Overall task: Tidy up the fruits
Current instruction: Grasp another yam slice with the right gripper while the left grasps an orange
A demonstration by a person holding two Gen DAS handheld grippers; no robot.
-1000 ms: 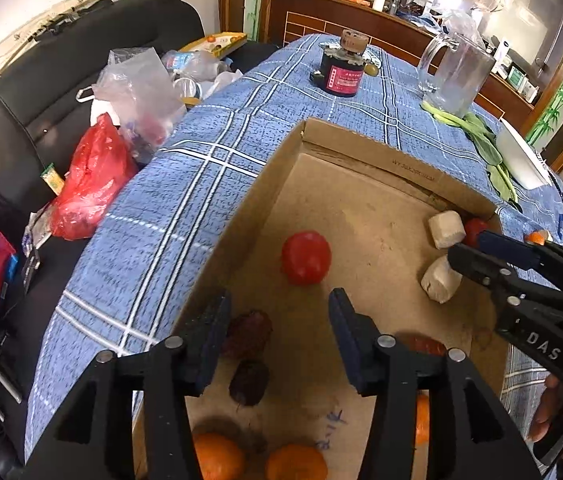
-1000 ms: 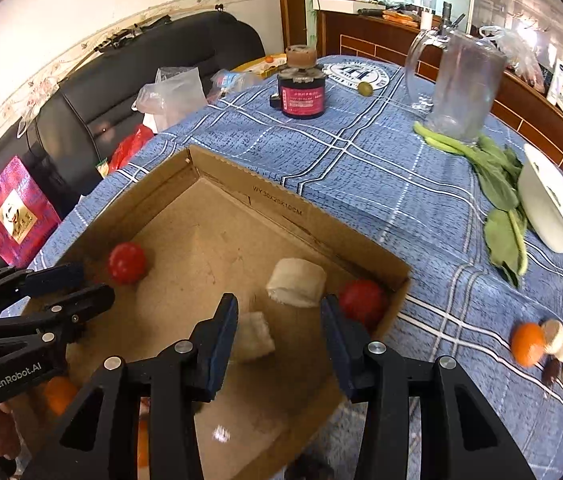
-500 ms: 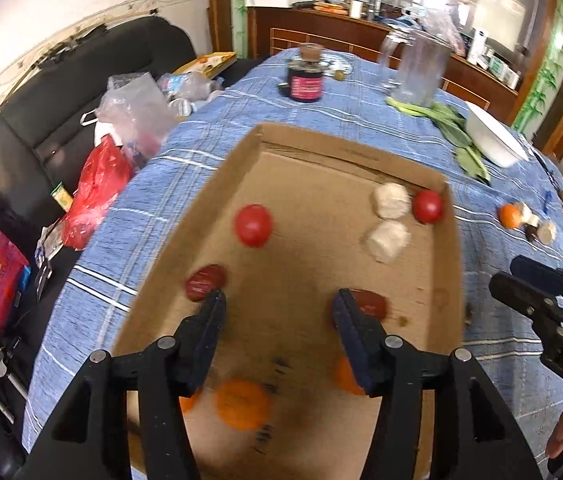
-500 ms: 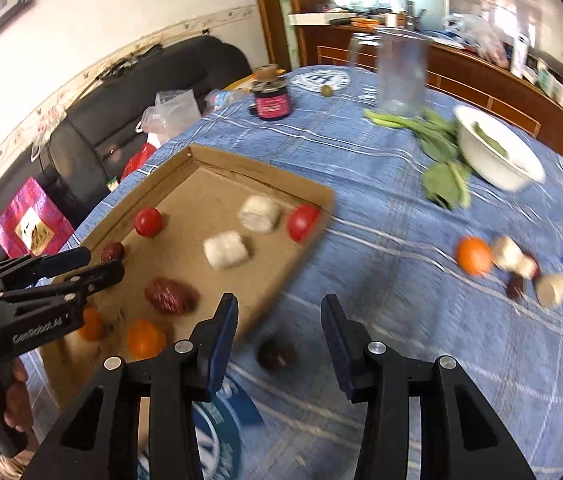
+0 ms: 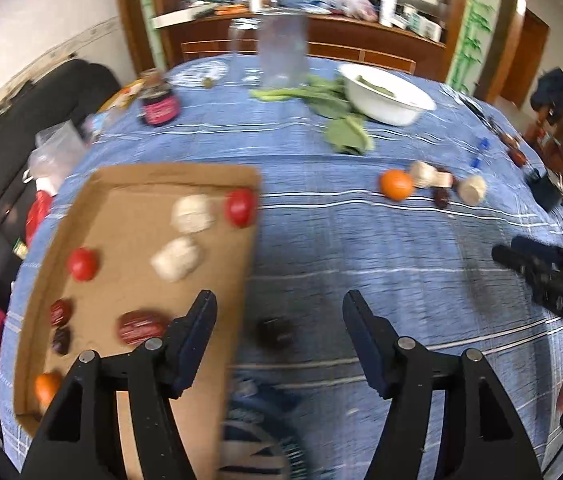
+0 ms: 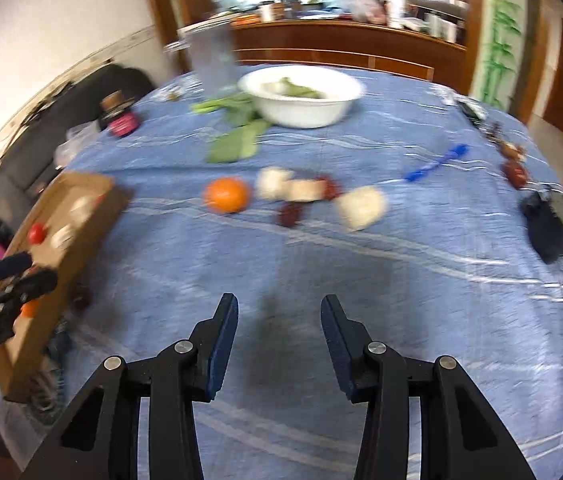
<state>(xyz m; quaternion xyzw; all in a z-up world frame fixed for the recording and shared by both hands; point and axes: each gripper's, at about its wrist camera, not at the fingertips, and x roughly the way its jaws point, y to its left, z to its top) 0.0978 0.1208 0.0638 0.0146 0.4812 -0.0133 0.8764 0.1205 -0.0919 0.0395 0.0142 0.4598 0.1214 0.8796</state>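
A shallow cardboard box (image 5: 137, 178) lies on the blue cloth at the left and holds tomatoes (image 5: 82, 264), white banana pieces (image 5: 177, 258), red dates (image 5: 141, 326) and an orange (image 5: 46, 386). A dark date (image 5: 275, 332) lies on the cloth just right of the box, between the fingers of my open, empty left gripper (image 5: 279, 320). A loose cluster lies further out: an orange (image 6: 227, 194), banana pieces (image 6: 361, 206) and dates (image 6: 291, 214). My right gripper (image 6: 279, 320) is open and empty, above bare cloth short of that cluster.
A white bowl (image 6: 301, 96) with greens, leafy stalks (image 6: 237, 140), a clear pitcher (image 5: 283, 50) and a dark jar (image 5: 159, 106) stand at the far side. A blue clip (image 6: 437, 160) and a dark pouch (image 6: 547, 224) lie at the right. A black sofa (image 5: 21, 120) stands left.
Both grippers have pulled back and swung right, away from the box. The left one now frames the dark date on the cloth; the right one faces the loose fruit cluster.
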